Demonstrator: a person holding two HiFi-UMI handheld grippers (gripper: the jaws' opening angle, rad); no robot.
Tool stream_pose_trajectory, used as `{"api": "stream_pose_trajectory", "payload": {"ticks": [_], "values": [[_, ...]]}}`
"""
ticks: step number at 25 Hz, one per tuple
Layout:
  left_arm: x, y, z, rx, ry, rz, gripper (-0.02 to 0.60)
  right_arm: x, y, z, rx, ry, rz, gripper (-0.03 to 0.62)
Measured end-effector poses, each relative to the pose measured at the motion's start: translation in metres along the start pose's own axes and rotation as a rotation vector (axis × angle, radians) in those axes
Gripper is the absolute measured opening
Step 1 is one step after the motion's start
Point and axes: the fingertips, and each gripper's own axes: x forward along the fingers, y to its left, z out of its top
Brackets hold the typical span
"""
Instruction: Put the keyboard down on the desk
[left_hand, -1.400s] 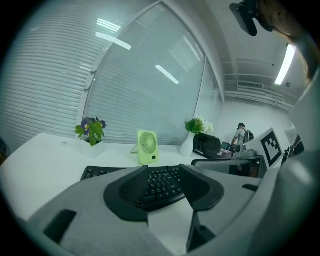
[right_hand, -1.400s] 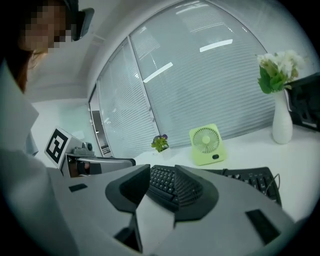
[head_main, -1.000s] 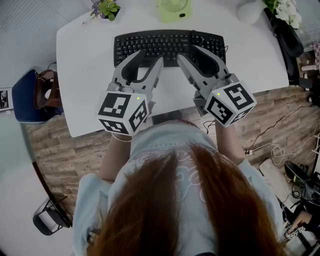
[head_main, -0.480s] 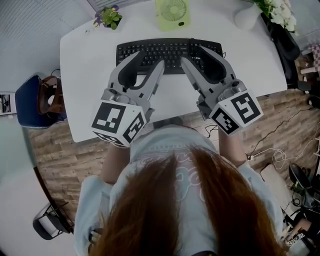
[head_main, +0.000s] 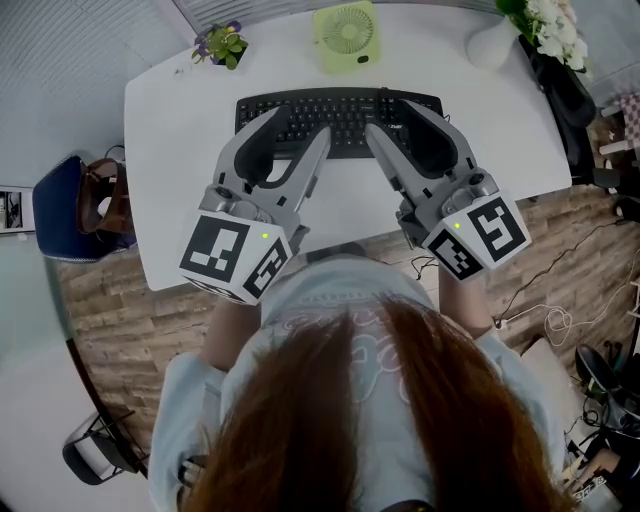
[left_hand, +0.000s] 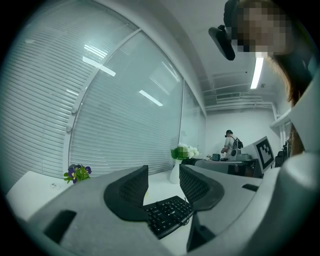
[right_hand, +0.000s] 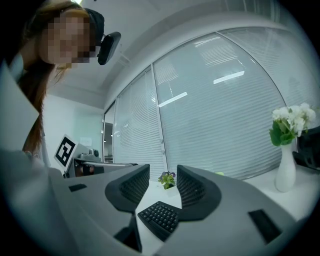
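Spanning most of the far half of the head view, the white rounded surface carries everything that matters. The black, slightly curved plastic keyboard lies flat on it, far and central, long edge running left to right, with a thin cable at its right end. That is how the task wants it.

The left gripper, grey with a marker cube, hangs above the keyboard's left half, and the right gripper above its right half. Each gripper's own view shows its dark ribbed fingers spread wide with only air between them and the keys lower down beyond the tips, so neither touches the keyboard.

Behind the keyboard stand a white vase of pale flowers at far right, a small lime-green desk fan in the middle, and a little pot of purple flowers at far left.

By my reading this fits either of two stages: the keyboard set down and let go, or lying there with the fingers poised over it before a grasp. The pictures do not settle which, so no next move can be named.
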Motion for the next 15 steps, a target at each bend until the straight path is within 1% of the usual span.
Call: {"api": "stream_pose_trajectory", "payload": {"ticks": [9, 12, 15], "values": [[-0.0012, -0.0045, 0.0056, -0.004, -0.011, -0.014, 0.173, -0.0002, -0.0003, 0.0017, 0.003, -0.008, 0.003, 0.161], [-0.0008, -0.0057, 0.0061, 0.008, -0.012, -0.011, 0.173, -0.0005, 0.0014, 0.0009, 0.004, -0.004, 0.017, 0.161], [-0.0005, -0.0051, 0.0045, 0.005, -0.010, -0.003, 0.173, -0.0012, 0.0041, -0.0001, -0.019, 0.003, 0.020, 0.158]]}}
